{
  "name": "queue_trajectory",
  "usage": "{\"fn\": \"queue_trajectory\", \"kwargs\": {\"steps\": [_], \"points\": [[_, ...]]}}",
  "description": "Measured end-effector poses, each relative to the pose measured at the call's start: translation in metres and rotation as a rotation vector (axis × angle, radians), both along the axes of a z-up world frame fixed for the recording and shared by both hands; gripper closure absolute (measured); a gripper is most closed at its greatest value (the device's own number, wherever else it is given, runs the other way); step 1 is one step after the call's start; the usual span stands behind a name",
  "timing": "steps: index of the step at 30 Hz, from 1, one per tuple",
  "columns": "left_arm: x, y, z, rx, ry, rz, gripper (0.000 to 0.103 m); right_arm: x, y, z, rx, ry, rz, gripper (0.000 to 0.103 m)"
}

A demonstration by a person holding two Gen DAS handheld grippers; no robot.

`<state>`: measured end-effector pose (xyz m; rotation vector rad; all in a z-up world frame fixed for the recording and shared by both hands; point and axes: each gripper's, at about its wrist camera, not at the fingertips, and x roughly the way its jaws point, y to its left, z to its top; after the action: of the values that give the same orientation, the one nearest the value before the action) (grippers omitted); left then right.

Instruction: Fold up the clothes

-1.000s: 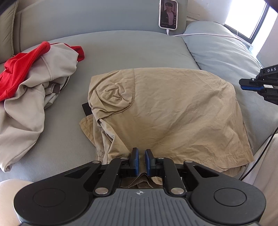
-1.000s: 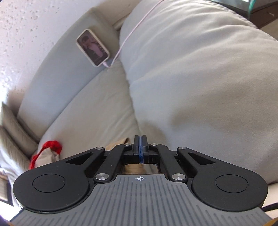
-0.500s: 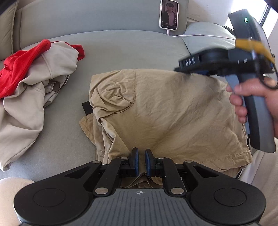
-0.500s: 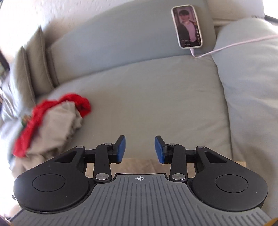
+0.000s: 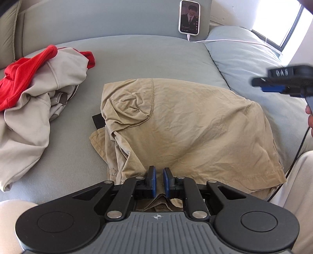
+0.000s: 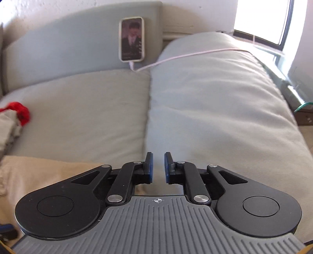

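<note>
A tan garment (image 5: 185,127) lies folded on the grey sofa cushion; its edge also shows at the lower left of the right wrist view (image 6: 49,172). My left gripper (image 5: 158,181) sits at its near edge, jaws nearly closed with tan fabric bunched between and under them. My right gripper (image 6: 158,168) is slightly open and empty, held in the air above the seam between two cushions; it also shows at the right edge of the left wrist view (image 5: 273,85), beyond the garment's right side.
A pile of beige and red clothes (image 5: 35,88) lies at the left of the cushion. A phone (image 5: 189,17) leans on the sofa back with a charging cable (image 6: 185,56) over the right cushion (image 6: 215,117). A window is at the far right.
My right gripper swung over the garment, opened, then drew back to the right and narrowed its jaws. My left gripper and the garment stayed still.
</note>
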<state>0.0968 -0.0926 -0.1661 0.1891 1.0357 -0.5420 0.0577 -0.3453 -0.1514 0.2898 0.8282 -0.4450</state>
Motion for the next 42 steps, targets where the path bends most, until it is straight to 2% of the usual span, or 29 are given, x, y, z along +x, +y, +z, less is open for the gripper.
{"fn": "queue_trajectory", "kwargs": {"steps": [2,4,6,8,13,16,20,23,26,28,31,35,37,40,42], "points": [[-0.002,-0.003,0.001,0.022,-0.009,-0.01,0.089,0.007,0.017,0.005,0.099,-0.034,0.098,0.059],[-0.005,-0.004,0.002,0.038,-0.017,-0.019,0.089,0.018,0.039,-0.001,0.123,-0.017,0.204,0.059],[-0.007,-0.003,0.002,0.043,-0.018,-0.024,0.089,0.026,0.062,-0.011,0.093,0.049,0.294,0.059],[-0.01,-0.001,0.002,0.046,-0.017,-0.028,0.089,0.025,0.078,-0.026,0.104,0.186,0.358,0.058],[-0.013,-0.003,0.004,0.07,-0.015,-0.047,0.089,-0.031,0.085,-0.023,0.133,0.304,0.416,0.058],[-0.011,-0.005,0.005,0.086,-0.009,-0.057,0.089,-0.064,0.083,-0.016,0.158,0.335,0.431,0.058],[-0.009,-0.003,0.004,0.074,-0.003,-0.053,0.089,-0.076,0.083,0.01,0.132,0.261,0.412,0.058],[-0.01,0.001,0.006,0.054,0.017,-0.04,0.089,-0.052,0.091,0.022,0.093,0.184,0.417,0.058],[-0.011,0.004,0.007,0.047,0.03,-0.032,0.089,-0.023,0.102,0.009,0.078,0.186,0.435,0.059],[-0.013,0.004,0.007,0.054,0.03,-0.034,0.089,-0.014,0.113,-0.009,0.075,0.23,0.464,0.059],[-0.015,0.003,0.006,0.056,0.021,-0.036,0.089,-0.032,0.125,-0.024,0.039,0.248,0.506,0.058],[-0.022,0.005,0.015,0.067,0.018,-0.032,0.088,-0.066,0.112,-0.019,0.126,0.266,0.473,0.059],[-0.028,0.016,0.028,0.029,0.007,-0.016,0.086,-0.08,0.104,-0.011,0.151,0.256,0.44,0.059],[-0.026,0.041,0.049,-0.058,-0.02,0.061,0.081,-0.1,0.088,0.006,0.216,0.187,0.37,0.057],[-0.018,0.057,0.056,-0.099,-0.039,0.14,0.076,-0.11,0.073,0.015,0.25,0.13,0.306,0.05]]}}
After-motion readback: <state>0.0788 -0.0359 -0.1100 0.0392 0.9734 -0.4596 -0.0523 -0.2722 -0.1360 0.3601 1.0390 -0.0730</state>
